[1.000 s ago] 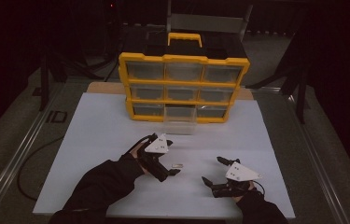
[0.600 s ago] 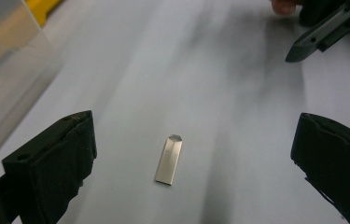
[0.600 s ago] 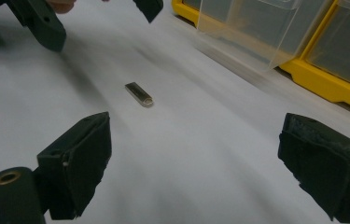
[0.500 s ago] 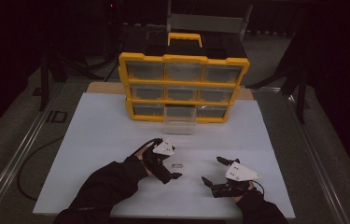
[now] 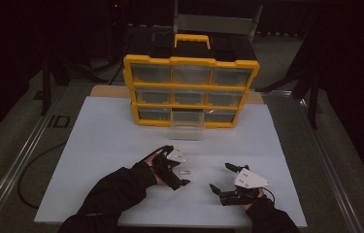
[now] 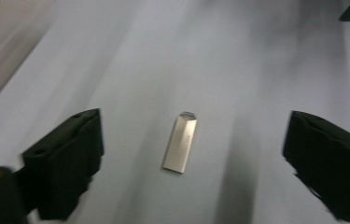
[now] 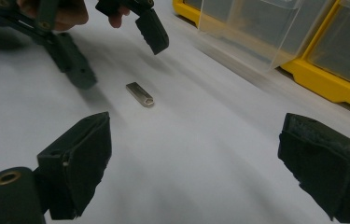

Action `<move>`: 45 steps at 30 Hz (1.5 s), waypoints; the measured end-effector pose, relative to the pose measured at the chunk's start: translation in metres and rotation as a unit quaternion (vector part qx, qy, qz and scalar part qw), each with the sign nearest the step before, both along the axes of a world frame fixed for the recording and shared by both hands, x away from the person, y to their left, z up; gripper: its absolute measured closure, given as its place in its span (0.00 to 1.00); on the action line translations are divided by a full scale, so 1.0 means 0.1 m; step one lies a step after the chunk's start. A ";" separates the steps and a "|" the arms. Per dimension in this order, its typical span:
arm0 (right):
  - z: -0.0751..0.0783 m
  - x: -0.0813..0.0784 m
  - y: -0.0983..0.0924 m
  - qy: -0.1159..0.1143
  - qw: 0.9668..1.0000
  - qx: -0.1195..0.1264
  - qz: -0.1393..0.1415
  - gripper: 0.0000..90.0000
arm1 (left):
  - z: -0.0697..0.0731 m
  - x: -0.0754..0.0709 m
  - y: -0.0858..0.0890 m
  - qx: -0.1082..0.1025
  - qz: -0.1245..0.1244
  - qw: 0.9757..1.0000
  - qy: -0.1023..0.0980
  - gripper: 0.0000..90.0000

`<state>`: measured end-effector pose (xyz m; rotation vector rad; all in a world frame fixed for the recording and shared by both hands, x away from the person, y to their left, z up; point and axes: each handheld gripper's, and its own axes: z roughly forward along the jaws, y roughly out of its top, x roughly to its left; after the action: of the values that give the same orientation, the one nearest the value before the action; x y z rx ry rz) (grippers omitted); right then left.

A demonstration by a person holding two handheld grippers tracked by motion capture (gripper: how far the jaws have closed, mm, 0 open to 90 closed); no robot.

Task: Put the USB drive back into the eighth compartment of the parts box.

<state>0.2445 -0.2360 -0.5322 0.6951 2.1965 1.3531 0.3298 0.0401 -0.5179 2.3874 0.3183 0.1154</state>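
Observation:
A small silver metal USB stick (image 5: 185, 172) (image 6: 180, 142) (image 7: 140, 94) lies flat on the white table sheet (image 5: 102, 145). My left gripper (image 5: 178, 167) (image 6: 193, 158) hovers over it, open, one jaw on each side and neither touching it. In the right gripper view that left gripper (image 7: 116, 51) hangs just above the stick. To the right, my right gripper (image 5: 222, 178) (image 7: 196, 172) is open near the front edge with nothing between its jaws.
A yellow drawer cabinet (image 5: 191, 90) (image 7: 331, 79) with clear drawers stands at the back of the sheet. Its bottom middle drawer (image 5: 187, 124) (image 7: 252, 28) is pulled out toward me. Metal rails (image 5: 19, 160) run along the table's sides.
My left gripper has slid right and forward until it stands over the stick, jaws still open. The right gripper has stayed put.

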 end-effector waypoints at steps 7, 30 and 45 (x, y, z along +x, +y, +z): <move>0.00 0.00 0.00 0.001 1.000 -0.003 0.002 0.11 | -0.02 0.01 -0.01 0.011 -0.005 1.000 0.007 0.22; 0.00 0.00 0.01 0.006 1.000 -0.003 0.001 0.11 | -0.09 0.03 -0.10 0.042 -0.010 0.999 0.015 0.72; 0.00 0.00 0.01 0.005 1.000 -0.006 0.002 0.11 | -0.08 0.06 -0.11 0.044 -0.011 0.999 0.029 0.88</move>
<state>0.2445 -0.2345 -0.5325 0.6946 2.2140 1.3398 0.3361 0.0294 -0.5264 2.4837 0.3188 0.0510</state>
